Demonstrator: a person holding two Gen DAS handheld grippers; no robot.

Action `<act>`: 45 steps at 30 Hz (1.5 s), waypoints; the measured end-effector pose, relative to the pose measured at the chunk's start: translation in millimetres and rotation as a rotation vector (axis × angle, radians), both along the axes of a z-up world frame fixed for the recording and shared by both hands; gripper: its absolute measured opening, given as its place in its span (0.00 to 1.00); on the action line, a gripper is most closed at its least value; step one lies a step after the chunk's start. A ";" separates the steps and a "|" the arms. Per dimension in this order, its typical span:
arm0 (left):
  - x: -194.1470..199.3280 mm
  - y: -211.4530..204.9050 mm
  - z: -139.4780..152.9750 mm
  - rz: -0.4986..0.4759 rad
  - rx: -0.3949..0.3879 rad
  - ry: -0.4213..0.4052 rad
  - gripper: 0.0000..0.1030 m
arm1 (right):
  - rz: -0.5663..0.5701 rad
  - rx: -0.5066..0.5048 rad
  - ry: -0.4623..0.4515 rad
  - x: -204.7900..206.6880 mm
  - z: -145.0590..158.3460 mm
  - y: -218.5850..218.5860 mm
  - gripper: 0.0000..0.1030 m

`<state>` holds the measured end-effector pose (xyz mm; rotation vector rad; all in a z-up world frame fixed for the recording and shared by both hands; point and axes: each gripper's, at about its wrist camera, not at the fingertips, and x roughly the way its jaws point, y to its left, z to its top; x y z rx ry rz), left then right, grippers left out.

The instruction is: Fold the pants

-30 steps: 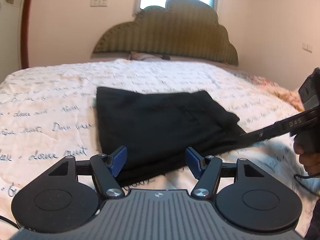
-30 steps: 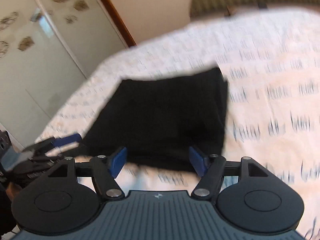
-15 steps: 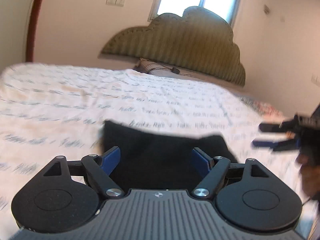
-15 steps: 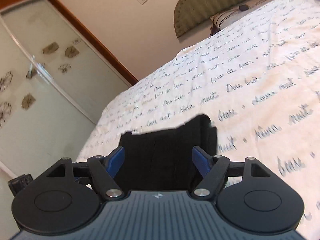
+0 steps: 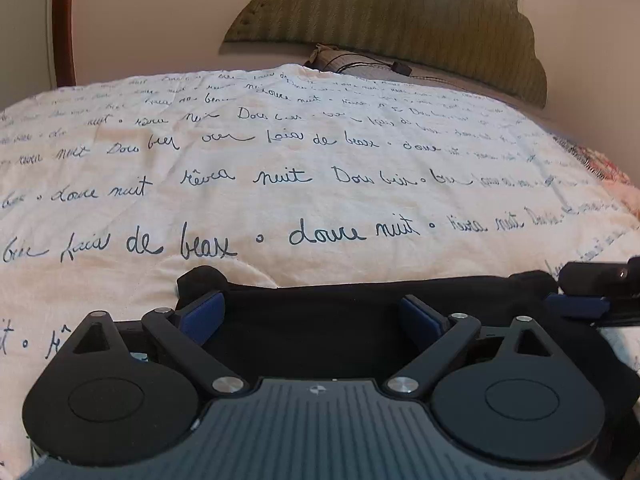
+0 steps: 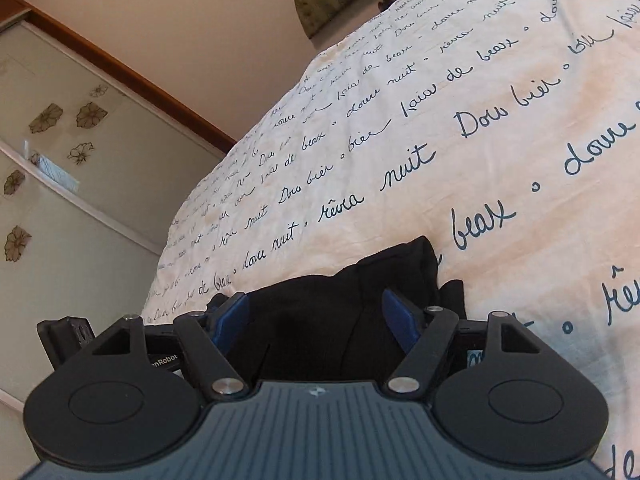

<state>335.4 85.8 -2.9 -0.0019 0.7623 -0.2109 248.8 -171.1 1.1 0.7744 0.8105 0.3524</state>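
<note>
The black pants (image 5: 320,320) lie folded in a flat bundle on the bed, low in both views. My left gripper (image 5: 312,316) is open, low over the near part of the bundle, blue pads wide apart. My right gripper (image 6: 316,316) is open too, low over the pants (image 6: 320,312) near their right end, where a fold edge sticks up. The right gripper's blue fingers (image 5: 576,306) show at the pants' right edge in the left wrist view. The left gripper's body (image 6: 68,334) shows at the far left of the right wrist view.
The bed is covered by a cream sheet with dark handwriting print (image 5: 320,184). A green padded headboard (image 5: 400,12) and a pillow (image 5: 360,62) are at the far end. A wardrobe with flower-pattern doors (image 6: 60,152) stands left of the bed.
Both grippers have dropped lower and closer to the pants. The views now graze the bed surface. Both stay open and the bundle lies in the same place.
</note>
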 end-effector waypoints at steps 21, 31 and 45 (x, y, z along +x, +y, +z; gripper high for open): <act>-199.1 16.3 33.3 0.028 0.001 -0.162 0.87 | 0.060 -0.323 -0.138 -153.9 48.3 30.2 0.78; -361.9 108.7 106.3 0.050 -0.033 -0.277 1.00 | 0.210 -0.770 -0.094 -344.2 72.2 3.0 0.78; -239.0 19.1 22.0 0.211 -0.048 -0.164 0.97 | -0.101 -0.738 -0.098 -198.7 8.8 78.5 0.78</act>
